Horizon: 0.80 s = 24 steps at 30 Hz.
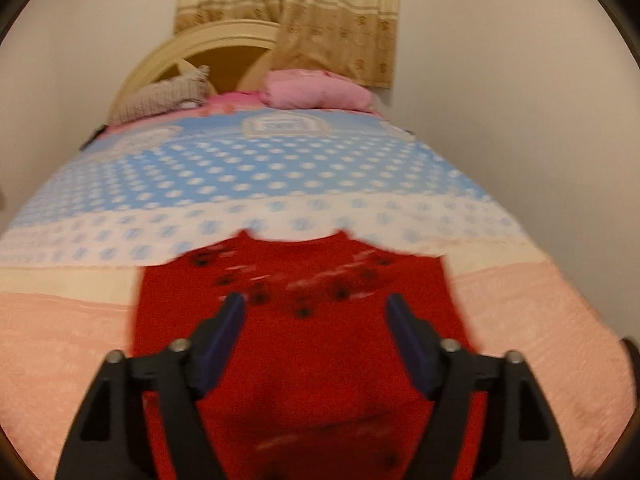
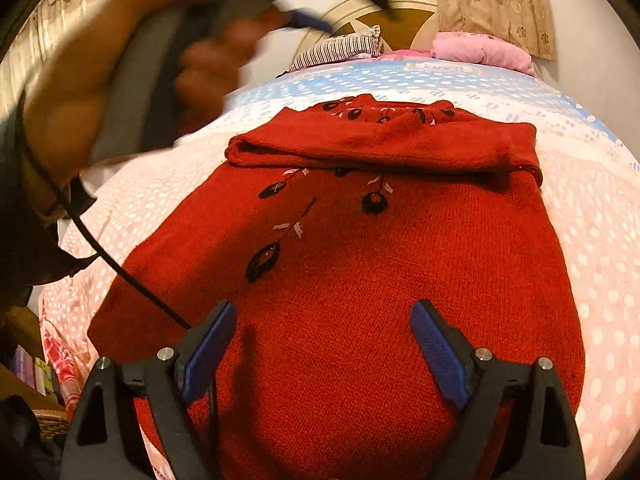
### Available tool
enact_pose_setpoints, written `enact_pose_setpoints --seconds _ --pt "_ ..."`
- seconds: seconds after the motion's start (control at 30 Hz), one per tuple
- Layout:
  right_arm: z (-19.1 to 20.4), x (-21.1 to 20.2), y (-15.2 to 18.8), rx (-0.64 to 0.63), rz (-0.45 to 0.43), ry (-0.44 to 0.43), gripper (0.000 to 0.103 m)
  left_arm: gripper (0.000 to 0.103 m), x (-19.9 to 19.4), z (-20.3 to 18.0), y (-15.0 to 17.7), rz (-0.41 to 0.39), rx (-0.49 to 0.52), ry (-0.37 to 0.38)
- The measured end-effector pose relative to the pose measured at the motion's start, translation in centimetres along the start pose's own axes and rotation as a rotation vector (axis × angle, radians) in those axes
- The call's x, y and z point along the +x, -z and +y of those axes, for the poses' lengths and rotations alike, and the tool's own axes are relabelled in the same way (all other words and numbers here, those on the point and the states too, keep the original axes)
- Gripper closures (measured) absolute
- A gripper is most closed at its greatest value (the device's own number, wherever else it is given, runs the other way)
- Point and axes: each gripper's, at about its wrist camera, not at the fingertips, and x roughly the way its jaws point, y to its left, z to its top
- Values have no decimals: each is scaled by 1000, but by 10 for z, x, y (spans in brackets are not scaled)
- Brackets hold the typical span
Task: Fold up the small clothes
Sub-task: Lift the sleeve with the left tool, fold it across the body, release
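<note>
Red knit sweater lies flat on the bed, black flower embroidery facing up. One part is folded across the upper chest as a thick band. No brand, label or readable writing anywhere on it or on the bedding.

Your right claw hangs over the sweater's lower body, jaws wide apart, nothing between the blue pads, not gripping.

Your left claw is blurred, also spread wide over the red knit below the flowers, nothing pinched. In the right wrist view your left hand shows blurred at upper left, with a black cable running down across the sweater edge.

Far end of bed: pink pillow, striped folded cloth, headboard, patterned curtain.
</note>
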Motion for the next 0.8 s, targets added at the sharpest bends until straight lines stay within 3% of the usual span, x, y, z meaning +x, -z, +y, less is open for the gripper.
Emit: enact_pose_setpoints --seconds 0.2,0.3,0.4,0.67,0.73,0.77,0.8 --pt "-15 -13 -2 109 -27 -82 14 21 7 70 74 91 75 -258" --pt "-30 -28 -11 187 -60 -87 14 21 19 93 96 147 60 -317" --pt "-40 -39 -29 194 -92 -35 14 21 32 105 105 190 33 -315" --pt "-84 -29 -88 254 -70 48 14 7 41 113 107 165 -34 -301" --pt "-92 -21 -98 253 -56 59 21 4 40 119 110 164 -65 -286" --pt "-95 -17 -100 252 -50 66 38 3 40 123 111 165 -88 -274" --pt "-98 -13 -103 252 -40 84 47 3 42 129 112 167 -111 -258"
